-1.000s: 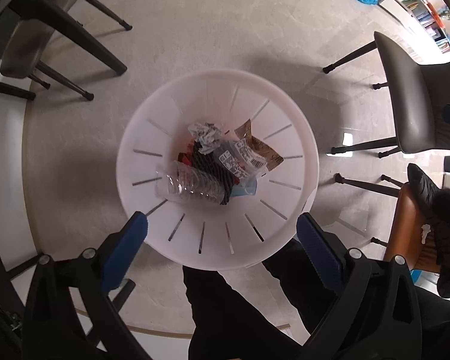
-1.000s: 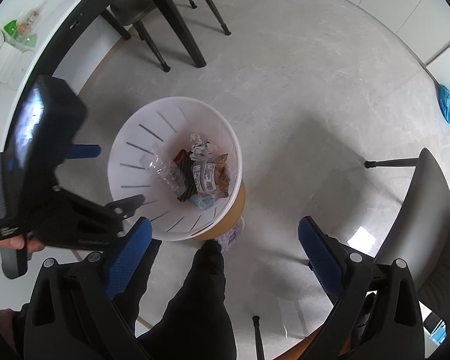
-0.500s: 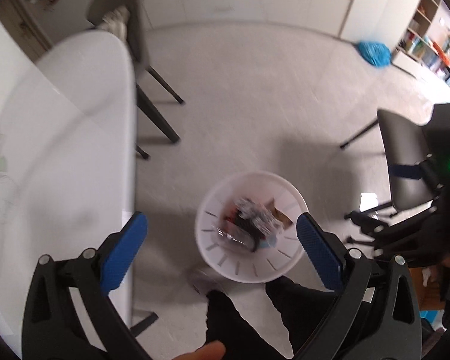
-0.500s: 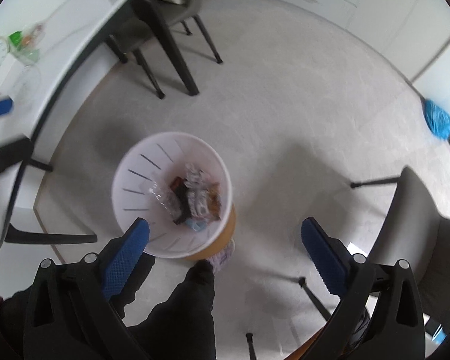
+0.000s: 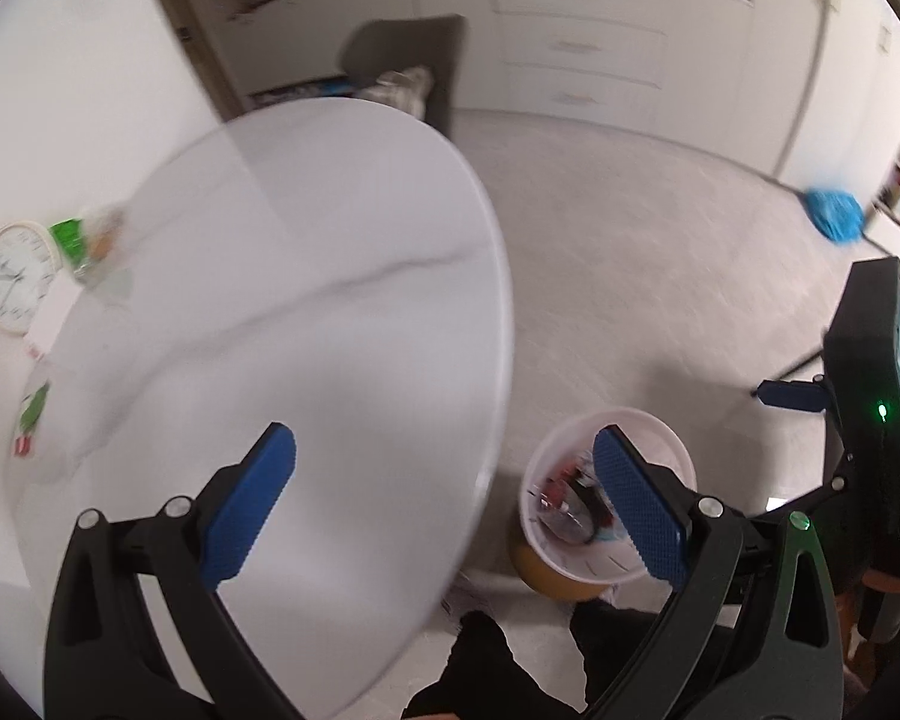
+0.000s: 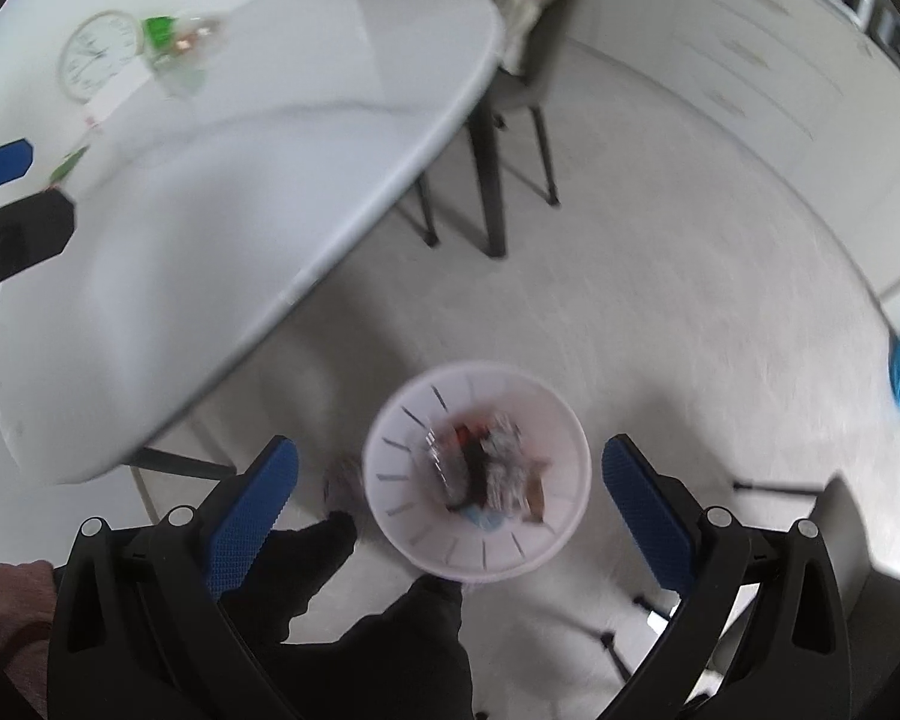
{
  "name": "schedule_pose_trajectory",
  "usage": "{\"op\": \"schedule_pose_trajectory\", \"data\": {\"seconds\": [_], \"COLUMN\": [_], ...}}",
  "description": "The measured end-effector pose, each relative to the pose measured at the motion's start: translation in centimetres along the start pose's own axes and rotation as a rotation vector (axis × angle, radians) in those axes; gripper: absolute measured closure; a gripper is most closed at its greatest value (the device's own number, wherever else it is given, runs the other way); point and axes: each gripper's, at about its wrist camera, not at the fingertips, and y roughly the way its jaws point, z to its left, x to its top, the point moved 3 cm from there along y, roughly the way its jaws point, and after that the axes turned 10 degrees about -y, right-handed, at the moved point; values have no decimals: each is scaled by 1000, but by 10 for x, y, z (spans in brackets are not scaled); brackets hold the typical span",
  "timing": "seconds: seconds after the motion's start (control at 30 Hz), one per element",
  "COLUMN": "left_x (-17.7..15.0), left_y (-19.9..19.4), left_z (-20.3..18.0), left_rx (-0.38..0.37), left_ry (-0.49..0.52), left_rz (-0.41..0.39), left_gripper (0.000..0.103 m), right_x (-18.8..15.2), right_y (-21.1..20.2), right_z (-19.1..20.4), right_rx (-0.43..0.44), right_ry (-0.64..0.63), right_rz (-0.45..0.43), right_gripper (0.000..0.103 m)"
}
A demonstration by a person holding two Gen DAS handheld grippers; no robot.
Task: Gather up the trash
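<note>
One table (image 5: 330, 312), one bin (image 6: 480, 552), two grippers (image 5: 444, 498) (image 6: 450, 510)

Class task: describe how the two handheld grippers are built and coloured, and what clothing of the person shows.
Both the left gripper and right gripper have black plastic frames with silver screws, slotted arms and two blue fingers with dotted, textured pads. Seen from the left camera, the right unit's black housing carries a green light. The person wears black trousers.

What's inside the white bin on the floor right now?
The white bin holds a blurred heap of trash: clear crinkled plastic, something dark and red, a silvery wrapper, a brown piece and a pale blue scrap. Whatever lies beneath that heap is covered.
</note>
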Motion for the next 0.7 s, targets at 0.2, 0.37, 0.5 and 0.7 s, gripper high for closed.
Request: {"op": "schedule_pose_trajectory", "data": {"seconds": [0.2, 0.37, 0.5, 0.7], "left_x": [13, 25, 49, 90], "left_y": [-20, -30, -55, -113], "left_z": [53, 95, 145, 214], "left_rx": [26, 60, 107, 229], "left_ry": [-130, -212, -297, -418], "left_rz": [-43, -78, -156, -305], "left_gripper": [8, 8, 8, 8], "right_x": [47, 83, 130, 203], "right_y": [-16, -28, -63, -126], "right_z": [36, 61, 85, 128], "right_rx": [-7, -30, -58, -60], "right_ry": [-72, -114, -159, -216], "right_rz": [-61, -101, -228, -408], "right_gripper": [3, 3, 2, 2]}}
